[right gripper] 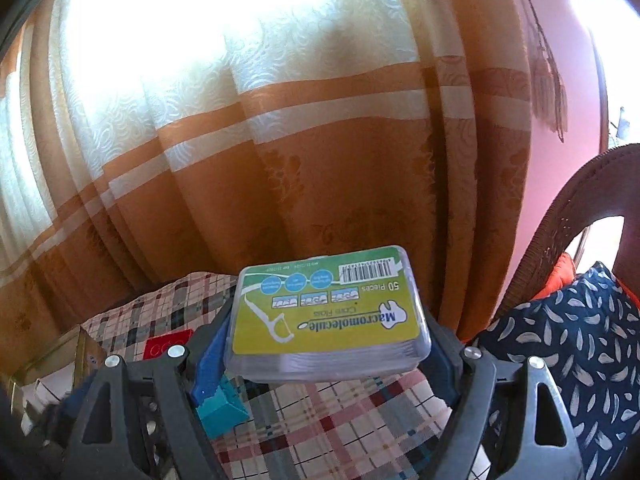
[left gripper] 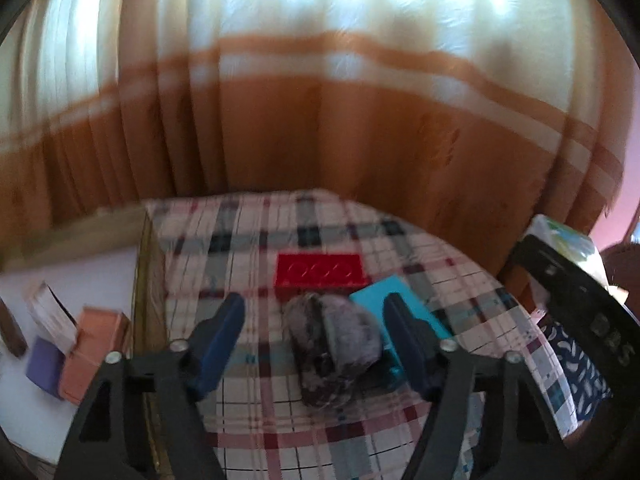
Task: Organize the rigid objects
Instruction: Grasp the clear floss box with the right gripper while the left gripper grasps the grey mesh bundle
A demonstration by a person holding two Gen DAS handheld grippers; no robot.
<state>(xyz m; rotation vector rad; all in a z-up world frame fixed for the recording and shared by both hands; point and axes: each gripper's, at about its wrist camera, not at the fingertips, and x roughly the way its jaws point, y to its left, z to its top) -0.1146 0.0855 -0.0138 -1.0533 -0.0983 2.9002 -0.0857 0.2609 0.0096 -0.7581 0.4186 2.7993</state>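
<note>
Right gripper [right gripper: 326, 356] nearest the lens: blue pads clamped on the long sides of a clear floss-pick box [right gripper: 328, 316], held level above the plaid tablecloth [right gripper: 360, 432], label up. Left gripper [left gripper: 314, 344]: jaws apart, fingers [left gripper: 222, 340] either side of a grey mottled stone-like object [left gripper: 332, 344] with no visible contact; the stone rests on the cloth. Red brick [left gripper: 320, 274] lies just beyond it; teal block [left gripper: 400, 320] touches its right side. Cardboard box [left gripper: 60, 340] left of the table holds small cartons
</note>
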